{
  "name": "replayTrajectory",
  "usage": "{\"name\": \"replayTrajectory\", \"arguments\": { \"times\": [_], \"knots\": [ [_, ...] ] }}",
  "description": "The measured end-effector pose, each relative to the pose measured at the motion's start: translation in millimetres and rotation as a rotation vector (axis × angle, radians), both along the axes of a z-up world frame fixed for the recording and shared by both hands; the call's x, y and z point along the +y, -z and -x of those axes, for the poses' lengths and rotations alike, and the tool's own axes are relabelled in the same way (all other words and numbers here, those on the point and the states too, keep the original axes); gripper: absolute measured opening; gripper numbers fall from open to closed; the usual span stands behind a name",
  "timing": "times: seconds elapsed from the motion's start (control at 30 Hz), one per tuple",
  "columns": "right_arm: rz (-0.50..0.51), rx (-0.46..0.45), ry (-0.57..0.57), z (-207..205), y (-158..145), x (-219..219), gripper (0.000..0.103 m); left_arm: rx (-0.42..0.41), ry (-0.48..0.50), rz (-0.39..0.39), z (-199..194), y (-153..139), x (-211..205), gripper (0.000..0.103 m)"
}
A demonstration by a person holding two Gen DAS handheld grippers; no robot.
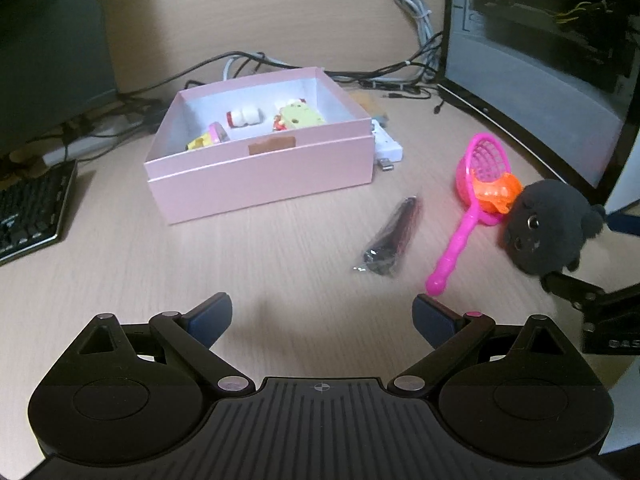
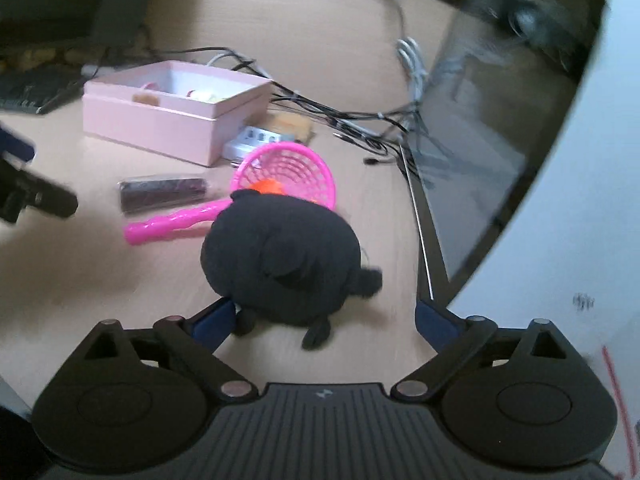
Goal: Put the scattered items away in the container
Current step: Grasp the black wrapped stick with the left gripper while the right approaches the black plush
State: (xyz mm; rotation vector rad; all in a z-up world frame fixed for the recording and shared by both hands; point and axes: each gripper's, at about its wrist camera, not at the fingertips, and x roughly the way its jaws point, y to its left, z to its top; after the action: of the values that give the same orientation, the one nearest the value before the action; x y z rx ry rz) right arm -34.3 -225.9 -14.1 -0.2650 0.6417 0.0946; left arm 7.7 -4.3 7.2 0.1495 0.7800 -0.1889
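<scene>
Pink box [image 1: 260,176]: we see it open on the wooden desk [image 1: 200,264], small toys [image 1: 298,117] already inside.
Black plush [image 2: 280,256]: we find it on the desk just ahead of our right gripper [image 2: 324,320], near its left finger; the pads do not press it.
Right gripper: jaws spread wide, nothing held.
Left gripper [image 1: 322,314]: jaws wide apart over bare desk, empty.
Pink net scoop [image 1: 472,200]: beside the plush, an orange toy [image 1: 498,192] on it.
Wrapped dark packet [image 1: 390,236]: between scoop and box.

A computer desk: keyboard [image 1: 30,212], monitor [image 1: 536,68], tangled cables [image 1: 400,72].
</scene>
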Motion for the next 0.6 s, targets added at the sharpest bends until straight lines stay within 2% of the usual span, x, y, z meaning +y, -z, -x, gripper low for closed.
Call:
{"name": "replayTrajectory", "arguments": {
  "times": [0.03, 0.13, 0.27, 0.3, 0.33, 0.4, 0.47, 0.53, 0.6],
  "knots": [
    [-0.046, 0.011, 0.010, -1, -1, -5, 0.103, -0.012, -0.003, -0.006, -1, 0, -2, 0.099],
    [-0.157, 0.078, 0.010, -10, 3, -17, 0.103, -0.057, 0.026, -0.030, -10, 1, -13, 0.099],
    [-0.209, 0.168, 0.010, -21, 9, -29, 0.103, -0.095, 0.047, -0.058, -24, 10, -32, 0.099],
    [-0.207, 0.178, 0.007, -23, 10, -29, 0.103, -0.090, 0.046, -0.049, -26, 12, -34, 0.096],
    [-0.200, 0.189, 0.001, -24, 11, -27, 0.103, -0.083, 0.046, -0.037, -28, 12, -36, 0.086],
    [-0.194, 0.206, -0.012, -26, 11, -26, 0.103, -0.069, 0.048, -0.016, -29, 11, -39, 0.074],
    [-0.193, 0.209, -0.013, -26, 11, -26, 0.103, -0.080, 0.044, -0.003, -28, 7, -41, 0.079],
    [-0.196, 0.212, -0.007, -26, 10, -26, 0.103, -0.099, 0.044, -0.001, -25, 3, -42, 0.088],
    [-0.194, 0.219, 0.001, -28, 9, -25, 0.103, -0.111, 0.056, -0.012, -23, -1, -45, 0.089]
  ]
}}
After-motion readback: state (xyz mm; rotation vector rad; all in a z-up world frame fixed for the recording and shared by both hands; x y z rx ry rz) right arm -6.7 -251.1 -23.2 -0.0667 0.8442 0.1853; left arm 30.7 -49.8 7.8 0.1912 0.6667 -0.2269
